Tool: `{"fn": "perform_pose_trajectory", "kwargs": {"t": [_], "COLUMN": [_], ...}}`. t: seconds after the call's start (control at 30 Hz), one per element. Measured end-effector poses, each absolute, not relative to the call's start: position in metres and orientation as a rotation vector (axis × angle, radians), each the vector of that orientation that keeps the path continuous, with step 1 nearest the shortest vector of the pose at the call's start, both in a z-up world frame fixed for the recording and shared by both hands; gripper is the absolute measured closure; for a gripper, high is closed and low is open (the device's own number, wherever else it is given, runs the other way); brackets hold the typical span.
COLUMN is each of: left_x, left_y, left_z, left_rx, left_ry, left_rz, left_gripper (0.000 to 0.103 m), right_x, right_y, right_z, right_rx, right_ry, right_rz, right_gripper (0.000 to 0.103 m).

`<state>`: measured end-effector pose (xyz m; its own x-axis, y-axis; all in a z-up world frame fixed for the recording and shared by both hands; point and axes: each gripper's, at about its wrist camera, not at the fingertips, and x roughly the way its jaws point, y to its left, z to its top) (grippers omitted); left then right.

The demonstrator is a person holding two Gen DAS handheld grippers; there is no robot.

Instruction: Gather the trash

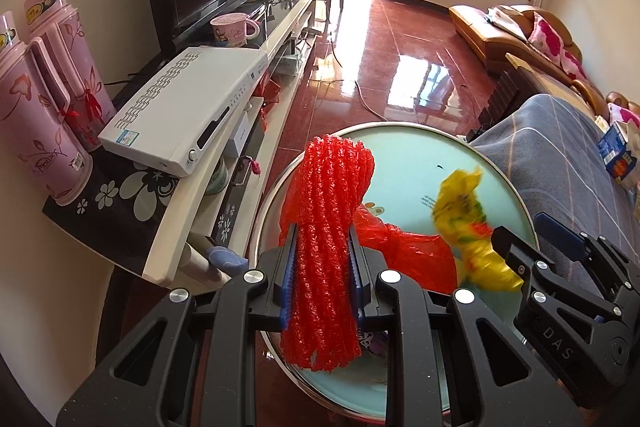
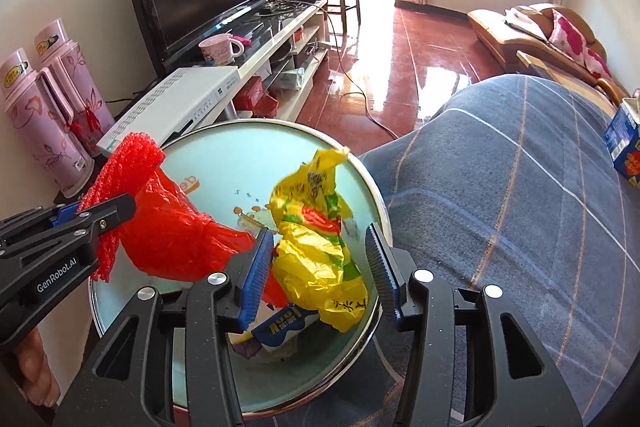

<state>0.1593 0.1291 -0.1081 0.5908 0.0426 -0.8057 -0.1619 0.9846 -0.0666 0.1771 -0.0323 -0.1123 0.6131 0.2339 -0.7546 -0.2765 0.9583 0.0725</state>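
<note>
My left gripper [image 1: 323,263] is shut on a red foam net [image 1: 326,251], held upright above the round glass table [image 1: 420,155]. It also shows in the right wrist view [image 2: 116,171], with the left gripper [image 2: 100,211] at the left. A red plastic bag [image 2: 172,227] lies on the table [image 2: 224,163] beside it, also in the left wrist view [image 1: 412,251]. My right gripper [image 2: 316,267] is open around a crumpled yellow plastic bag [image 2: 316,243], its jaws on either side. A blue and white carton [image 2: 280,327] lies under the bag.
A TV stand [image 1: 224,147] with a white player box [image 1: 188,107], pink thermoses [image 1: 40,107], a cup [image 1: 232,31] and a TV stands at the left. A grey checked blanket [image 2: 500,207] is at the right, with a blue box [image 2: 624,143] on it.
</note>
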Motion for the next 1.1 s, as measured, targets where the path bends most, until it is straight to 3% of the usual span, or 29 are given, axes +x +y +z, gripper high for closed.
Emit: {"fn": "perform_pose_trajectory", "kwargs": {"t": [0.53,0.6,0.63,0.67,0.8,0.87,1.1], "left_x": [0.191,0.196,0.198,0.198,0.192,0.186,0.159], "left_y": [0.086,0.085,0.085,0.086,0.085,0.085,0.094], "left_z": [-0.138,-0.144,-0.145,-0.146,-0.134,-0.126,-0.105], "left_rx": [-0.068,-0.075,-0.079,-0.076,-0.046,-0.040,-0.052], "left_ry": [0.994,1.005,1.007,1.009,0.969,0.950,0.909], "left_rz": [0.056,0.056,0.063,0.074,0.088,0.109,0.157], "left_gripper": [0.081,0.078,0.070,0.051,0.039,0.020,0.016], "right_x": [0.163,0.161,0.160,0.160,0.157,0.155,0.148], "right_y": [-0.082,-0.089,-0.091,-0.093,-0.097,-0.097,-0.088], "right_z": [-0.095,-0.094,-0.093,-0.092,-0.092,-0.092,-0.084], "right_rx": [0.039,0.054,0.060,0.063,0.081,0.092,0.108], "right_ry": [0.829,0.826,0.825,0.823,0.819,0.820,0.805], "right_rz": [0.153,0.144,0.141,0.137,0.132,0.138,0.170], "right_gripper": [0.051,0.050,0.051,0.051,0.050,0.050,0.050]}}
